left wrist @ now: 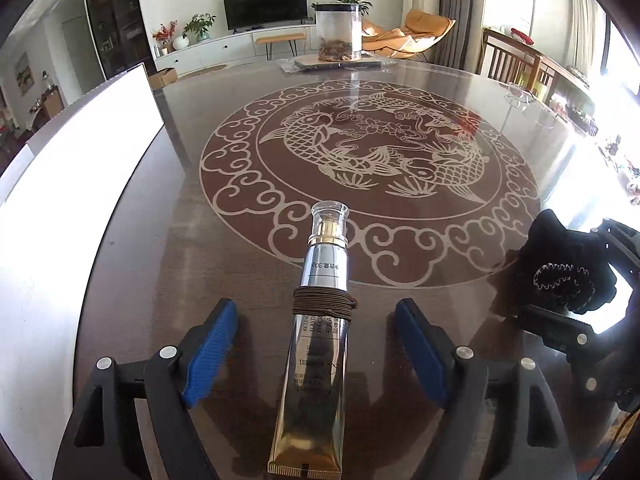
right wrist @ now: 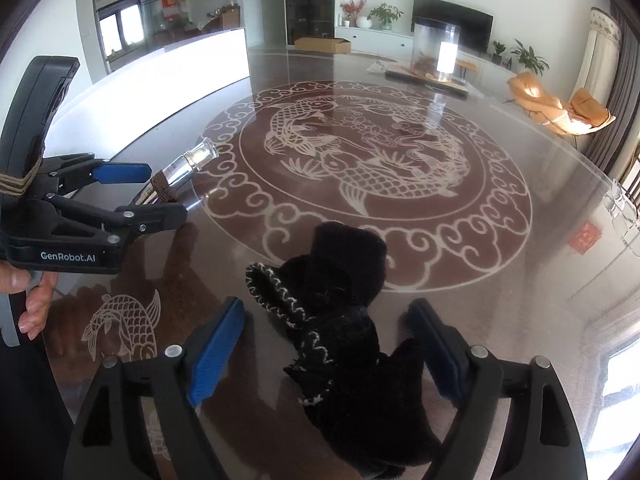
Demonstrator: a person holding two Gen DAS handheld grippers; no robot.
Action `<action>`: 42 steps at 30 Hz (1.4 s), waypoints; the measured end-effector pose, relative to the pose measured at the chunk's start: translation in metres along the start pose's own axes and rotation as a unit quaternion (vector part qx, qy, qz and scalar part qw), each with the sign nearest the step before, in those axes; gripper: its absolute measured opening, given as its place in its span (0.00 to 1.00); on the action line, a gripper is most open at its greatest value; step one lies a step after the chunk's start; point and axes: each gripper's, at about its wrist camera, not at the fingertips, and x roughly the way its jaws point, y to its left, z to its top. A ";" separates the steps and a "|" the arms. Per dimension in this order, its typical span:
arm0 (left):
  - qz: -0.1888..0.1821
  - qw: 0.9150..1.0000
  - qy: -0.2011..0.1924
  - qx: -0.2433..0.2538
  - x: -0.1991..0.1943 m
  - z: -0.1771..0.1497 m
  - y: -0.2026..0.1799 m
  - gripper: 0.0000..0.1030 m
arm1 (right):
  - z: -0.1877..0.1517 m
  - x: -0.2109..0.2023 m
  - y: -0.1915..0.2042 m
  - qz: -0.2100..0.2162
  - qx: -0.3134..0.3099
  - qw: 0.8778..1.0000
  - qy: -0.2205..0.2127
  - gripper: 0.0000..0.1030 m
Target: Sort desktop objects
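Both grippers stand over the glass-topped table (left wrist: 168, 240) with their jaws spread wide, and neither has hold of anything. The left gripper (left wrist: 316, 340) straddles a silver cosmetic tube (left wrist: 320, 320) that lies flat between its blue pads (left wrist: 212, 344), clear cap pointing away from the fingers and crimped end nearest the camera; there is open glass on either side of it, so the pads are not pressing. A brown hair tie (left wrist: 324, 306) is wound round the tube's middle. The right gripper (right wrist: 328, 352) frames a crumpled black knitted glove (right wrist: 344, 328) in the same way, the cloth heaped between the fingers with its white-stitched cuff towards the left pad, and I cannot tell whether that pad brushes the fabric.

What worries me is the tube: it is round, glossy and resting on slick glass, so a closing pad that meets it off-centre may roll or skid it out sideways. The glove, I judge, is bulky and limp; a pinch may catch only a fold and let the rest trail. The two grippers sit close together, so a careless swing could knock one into the other
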 end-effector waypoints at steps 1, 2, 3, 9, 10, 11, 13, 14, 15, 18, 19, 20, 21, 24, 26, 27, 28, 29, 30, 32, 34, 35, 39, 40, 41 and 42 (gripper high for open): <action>-0.005 1.000 0.002 -0.003 0.001 0.000 0.001 0.78 | 0.001 0.002 0.000 -0.001 0.001 1.000 0.001 0.85; -0.008 1.000 0.002 -0.007 0.001 0.000 0.002 0.79 | 0.001 0.002 0.000 0.000 0.001 1.000 0.001 0.85; -0.008 1.000 0.002 -0.008 0.001 0.000 0.003 0.79 | 0.001 0.003 0.000 0.001 0.001 1.000 0.001 0.85; -0.004 1.000 0.013 -0.013 0.004 -0.001 0.007 0.97 | 0.000 0.003 -0.001 0.011 0.006 1.000 0.000 0.90; -0.001 1.000 0.016 -0.018 0.005 -0.001 0.010 0.98 | -0.001 0.001 -0.004 0.023 0.011 1.000 -0.003 0.90; 0.000 1.000 0.016 -0.022 0.005 -0.001 0.011 0.98 | -0.001 -0.001 -0.006 0.032 0.017 0.999 -0.003 0.90; 0.002 1.000 0.016 -0.024 0.005 -0.001 0.012 0.99 | -0.001 -0.002 -0.011 0.043 0.022 0.999 0.000 0.89; 0.003 1.000 0.016 -0.022 0.006 -0.002 0.011 1.00 | 0.000 -0.002 -0.011 0.045 0.017 0.999 0.001 0.89; 0.003 1.000 0.016 -0.022 0.006 -0.002 0.011 1.00 | 0.002 -0.002 -0.011 0.046 0.010 0.999 0.003 0.90; 0.001 1.000 0.014 -0.025 0.004 -0.002 0.013 0.97 | 0.008 0.001 -0.007 0.046 -0.017 0.999 0.014 0.89; 0.005 1.000 0.010 -0.028 0.003 -0.002 0.014 0.92 | 0.009 0.002 -0.005 0.049 -0.025 0.998 0.020 0.88; 0.007 0.999 0.001 -0.035 -0.001 -0.002 0.018 0.67 | 0.009 0.004 -0.003 0.051 -0.032 0.998 0.031 0.85; -0.003 0.999 -0.006 -0.047 -0.005 -0.001 0.023 0.41 | 0.007 0.003 -0.001 0.037 -0.044 0.998 0.031 0.73; -0.050 0.993 -0.012 -0.107 -0.010 -0.003 0.047 0.27 | -0.002 -0.012 -0.001 0.034 -0.051 0.998 0.034 0.34; -0.072 0.988 -0.035 -0.129 -0.018 -0.003 0.056 0.27 | -0.009 -0.026 -0.006 0.036 -0.041 0.998 0.019 0.34; -0.083 0.986 -0.045 -0.136 -0.022 -0.003 0.059 0.27 | -0.011 -0.033 -0.008 0.038 -0.035 0.999 0.009 0.34; -0.091 0.984 -0.052 -0.142 -0.025 -0.003 0.060 0.27 | -0.011 -0.040 -0.011 0.042 -0.025 0.999 0.000 0.34; -0.094 0.984 -0.055 -0.144 -0.026 -0.004 0.060 0.27 | -0.010 -0.047 -0.013 0.050 -0.014 0.999 -0.006 0.34; -0.092 0.984 -0.055 -0.144 -0.026 -0.004 0.059 0.27 | -0.008 -0.051 -0.015 0.056 -0.006 0.998 -0.009 0.34; -0.083 0.986 -0.054 -0.136 -0.027 -0.004 0.055 0.27 | -0.003 -0.058 -0.016 0.060 0.000 0.998 -0.018 0.34; -0.077 0.987 -0.061 -0.127 -0.033 -0.004 0.050 0.27 | 0.005 -0.061 -0.017 0.070 0.005 0.997 -0.020 0.34; -0.075 0.987 -0.069 -0.124 -0.039 -0.004 0.048 0.27 | 0.009 -0.063 -0.016 0.075 0.007 0.997 -0.025 0.34; -0.063 0.982 -0.117 -0.134 -0.076 -0.012 0.050 0.27 | 0.034 -0.073 -0.002 0.084 -0.006 0.995 -0.053 0.34; -0.061 0.979 -0.130 -0.144 -0.088 -0.016 0.054 0.27 | 0.042 -0.075 0.004 0.087 -0.013 0.994 -0.061 0.34; -0.057 0.976 -0.143 -0.153 -0.099 -0.019 0.059 0.27 | 0.050 -0.076 0.010 0.091 -0.019 0.993 -0.069 0.34; -0.051 0.973 -0.158 -0.161 -0.112 -0.023 0.064 0.27 | 0.058 -0.078 0.016 0.096 -0.025 0.992 -0.076 0.34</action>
